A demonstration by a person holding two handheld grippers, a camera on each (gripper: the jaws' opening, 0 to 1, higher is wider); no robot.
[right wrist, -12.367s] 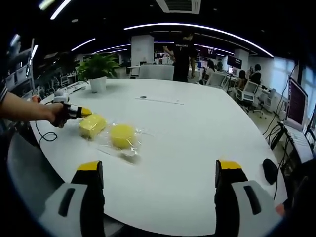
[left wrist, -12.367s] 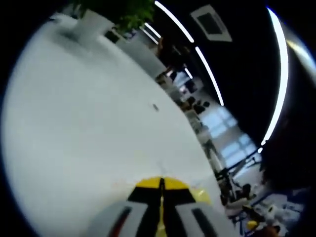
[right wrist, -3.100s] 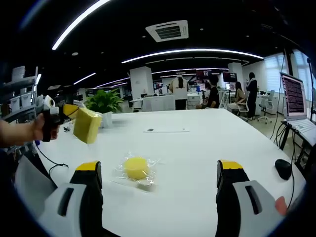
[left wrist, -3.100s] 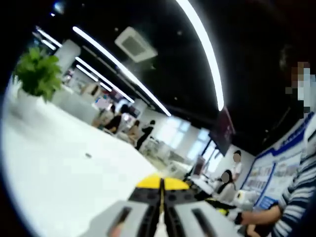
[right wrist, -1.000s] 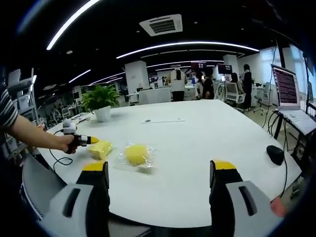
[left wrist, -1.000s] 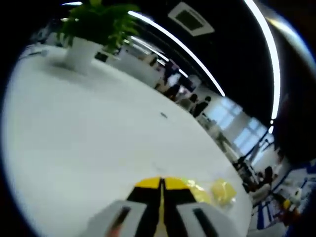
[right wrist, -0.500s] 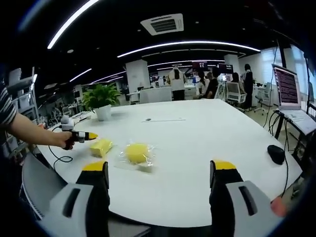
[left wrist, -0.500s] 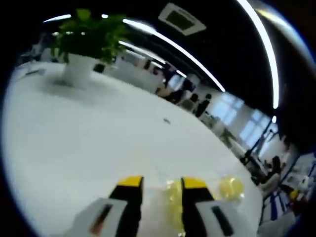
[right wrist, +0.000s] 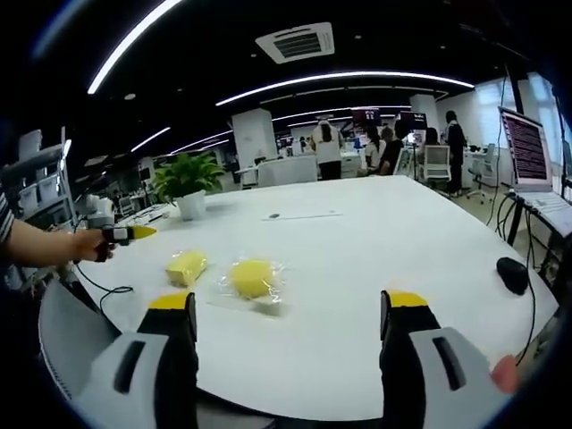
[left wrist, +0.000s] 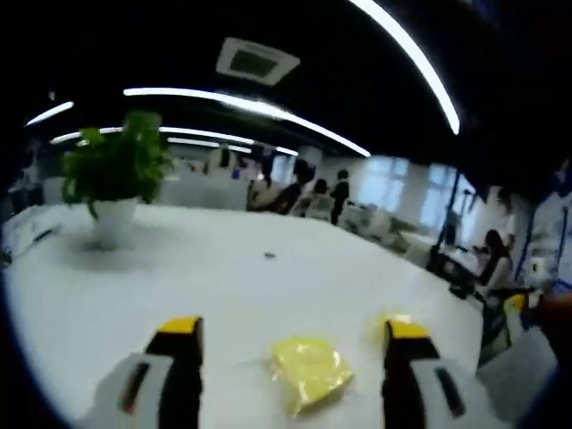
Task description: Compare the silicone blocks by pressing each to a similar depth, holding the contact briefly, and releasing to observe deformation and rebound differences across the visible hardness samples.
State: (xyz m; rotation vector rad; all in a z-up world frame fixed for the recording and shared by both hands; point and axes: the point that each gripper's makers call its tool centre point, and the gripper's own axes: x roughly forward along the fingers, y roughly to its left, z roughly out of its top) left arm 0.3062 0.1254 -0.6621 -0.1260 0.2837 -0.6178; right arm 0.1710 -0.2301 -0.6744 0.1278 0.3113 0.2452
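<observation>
Your left gripper [left wrist: 290, 344], jaws spread, has the rectangular block [left wrist: 308, 371] on the desk [left wrist: 134, 277] just ahead btwn them; right gripper [right wrist: 290, 331], also spread, sits farther off.

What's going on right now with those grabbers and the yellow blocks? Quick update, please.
Left gripper open, clear of square yellow block. Right gripper open, held back. Round yellow block in clear wrap beside the square one on white table. Nothing in the way.

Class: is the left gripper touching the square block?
Apart. The right gripper view shows the left gripper lifted clear of the square block.
</observation>
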